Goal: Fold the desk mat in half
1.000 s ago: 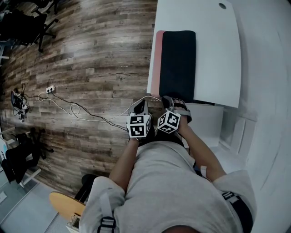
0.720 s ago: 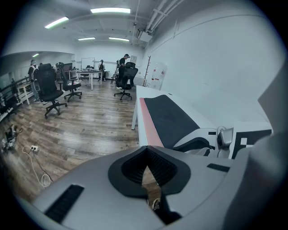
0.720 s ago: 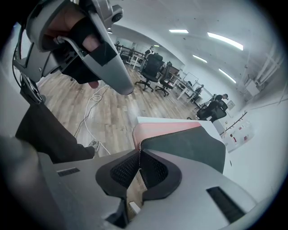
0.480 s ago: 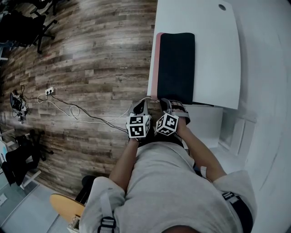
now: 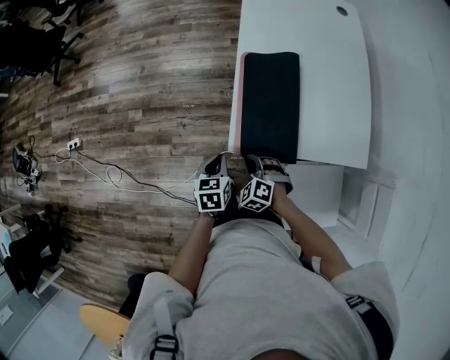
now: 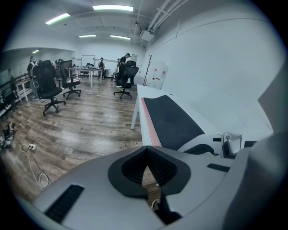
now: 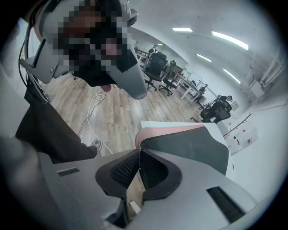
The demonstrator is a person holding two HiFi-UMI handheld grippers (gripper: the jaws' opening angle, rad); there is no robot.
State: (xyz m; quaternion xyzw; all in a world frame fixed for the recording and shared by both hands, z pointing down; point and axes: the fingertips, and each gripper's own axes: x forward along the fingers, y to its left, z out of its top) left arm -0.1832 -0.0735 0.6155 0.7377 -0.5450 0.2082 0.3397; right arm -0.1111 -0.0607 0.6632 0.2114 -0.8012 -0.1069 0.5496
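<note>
The desk mat [image 5: 271, 105] lies along the white table [image 5: 330, 84], black side up, with a thin pink strip [image 5: 243, 98] showing on its left edge. My right gripper [image 5: 254, 159] is at the mat's near end. In the right gripper view it [image 7: 139, 152] is shut on the mat's stitched edge, and the mat [image 7: 189, 143] curls up from the jaws with its pink underside [image 7: 171, 130] showing. My left gripper [image 5: 215, 163] hangs just left of the table's near corner over the floor. It [image 6: 146, 157] is shut with nothing in it, and the mat [image 6: 173, 121] lies ahead to its right.
Wood floor [image 5: 140, 105] lies left of the table, with cables and a power strip [image 5: 74, 140]. Office chairs [image 6: 49, 85] and people stand further back. A cable hole [image 5: 343, 10] is at the table's far end. A white wall [image 5: 415, 105] runs along the right.
The pink strip along the mat's left edge has narrowed as the black layer shifted left. The right gripper has edged slightly left, closer to the left one.
</note>
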